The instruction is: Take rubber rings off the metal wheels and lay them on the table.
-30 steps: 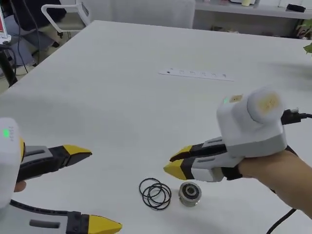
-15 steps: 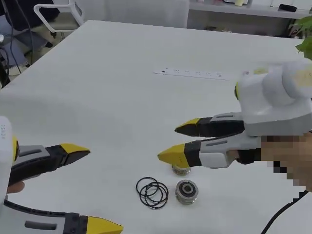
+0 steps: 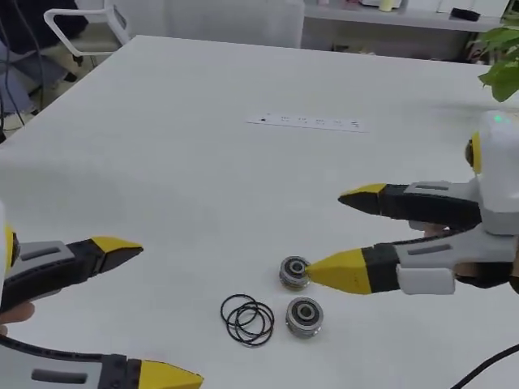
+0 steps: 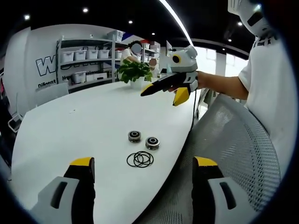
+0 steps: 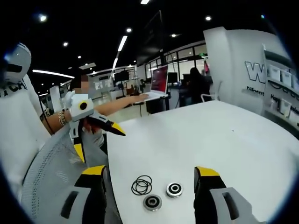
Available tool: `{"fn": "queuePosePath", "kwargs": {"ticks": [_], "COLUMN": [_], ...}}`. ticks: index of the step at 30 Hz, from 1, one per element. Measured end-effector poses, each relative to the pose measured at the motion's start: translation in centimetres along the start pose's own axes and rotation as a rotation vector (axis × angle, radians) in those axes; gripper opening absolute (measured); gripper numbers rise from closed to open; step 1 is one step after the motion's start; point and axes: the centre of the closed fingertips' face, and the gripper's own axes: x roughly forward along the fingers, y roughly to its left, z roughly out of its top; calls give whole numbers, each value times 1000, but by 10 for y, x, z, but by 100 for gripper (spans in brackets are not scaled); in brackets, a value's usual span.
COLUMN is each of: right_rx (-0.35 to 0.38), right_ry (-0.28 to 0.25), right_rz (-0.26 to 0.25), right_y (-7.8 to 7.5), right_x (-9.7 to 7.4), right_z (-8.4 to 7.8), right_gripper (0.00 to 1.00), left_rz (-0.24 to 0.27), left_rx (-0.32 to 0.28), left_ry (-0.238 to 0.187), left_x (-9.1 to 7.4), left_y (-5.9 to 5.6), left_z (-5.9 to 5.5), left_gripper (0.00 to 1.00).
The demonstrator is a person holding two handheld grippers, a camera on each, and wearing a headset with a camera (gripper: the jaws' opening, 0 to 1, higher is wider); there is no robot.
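Lower centre of the head view, on the white table (image 3: 203, 162): a loose pile of black rubber rings (image 3: 247, 318); just right of it a metal wheel (image 3: 305, 316), and a second wheel (image 3: 293, 271) just above that, the two apart; the right gripper (image 3: 340, 233) enters from the right edge, jaws wide apart and empty, its lower tip meeting the second wheel in the picture; the left gripper (image 3: 142, 316), lower left, is likewise spread and empty.
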Motion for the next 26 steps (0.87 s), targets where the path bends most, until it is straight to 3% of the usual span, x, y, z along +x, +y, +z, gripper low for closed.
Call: {"fn": "queuePosePath", "kwargs": {"ticks": [10,18,26], "right_rx": [63,134,184], "right_ry": [29,90,105], "right_rz": [-62,-114,-149], "right_y": [-6,-8,-8], "right_x": [-24,-36,-44], "right_z": [-36,-74,-96], "right_gripper": [86,93,95], "left_rz": [-3,-4,-5], "left_rx": [-9,-13,-23], "left_ry": [-6,1,10], "left_x": [1,1,2], "left_y": [0,0,0], "left_z": [1,0,-2], "left_gripper": [89,92,95]}}
